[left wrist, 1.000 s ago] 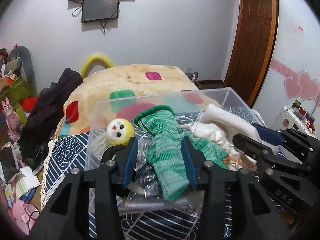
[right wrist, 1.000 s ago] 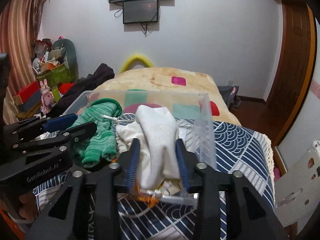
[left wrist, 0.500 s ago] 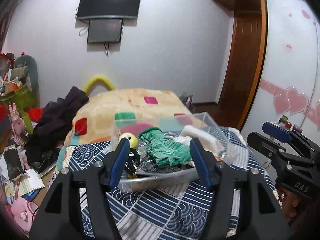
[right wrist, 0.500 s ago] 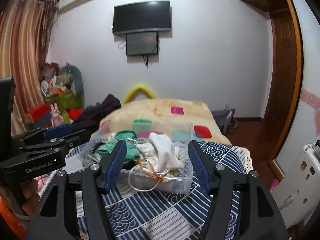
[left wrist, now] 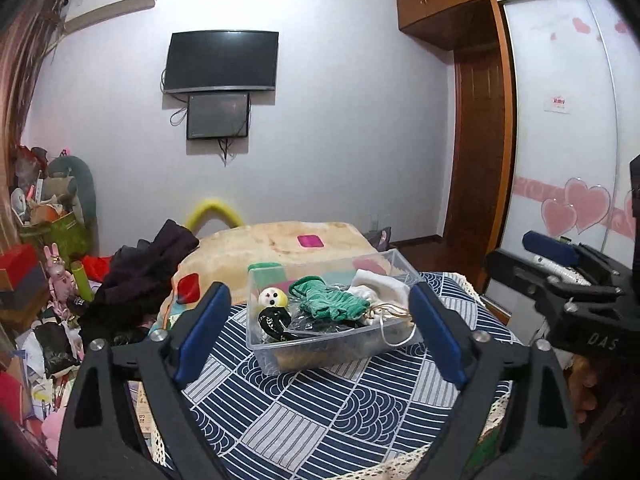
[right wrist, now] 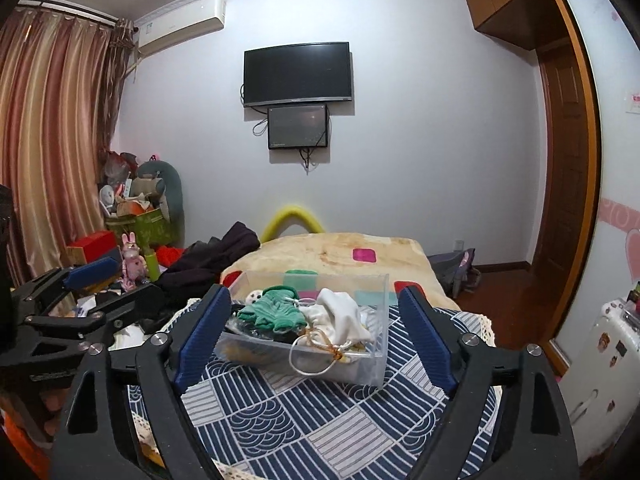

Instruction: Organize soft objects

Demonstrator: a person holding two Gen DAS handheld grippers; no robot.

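Note:
A clear plastic box (left wrist: 276,356) (right wrist: 368,372) stands on a blue-and-white patterned cloth (left wrist: 320,412). In it lie a green knitted sock (left wrist: 334,304) (right wrist: 276,312), a white sock (left wrist: 380,286) (right wrist: 344,316), a small doll with a yellow-white head (left wrist: 273,298) and a white cord (right wrist: 312,360) that hangs over the front wall. My left gripper (left wrist: 320,336) is open and empty, well back from the box. My right gripper (right wrist: 316,340) is open and empty, also back from the box. Each gripper shows at the edge of the other's view.
Behind the box is a bed with a beige blanket (left wrist: 280,244) and dark clothes (left wrist: 148,276). Clutter and toys are piled at the left (left wrist: 48,240). A wooden door (right wrist: 560,168) and a white appliance (right wrist: 600,360) are at the right.
Both grippers opened, let go of the green and white socks in the box, and drew back and up. The box now looks far smaller between the fingers.

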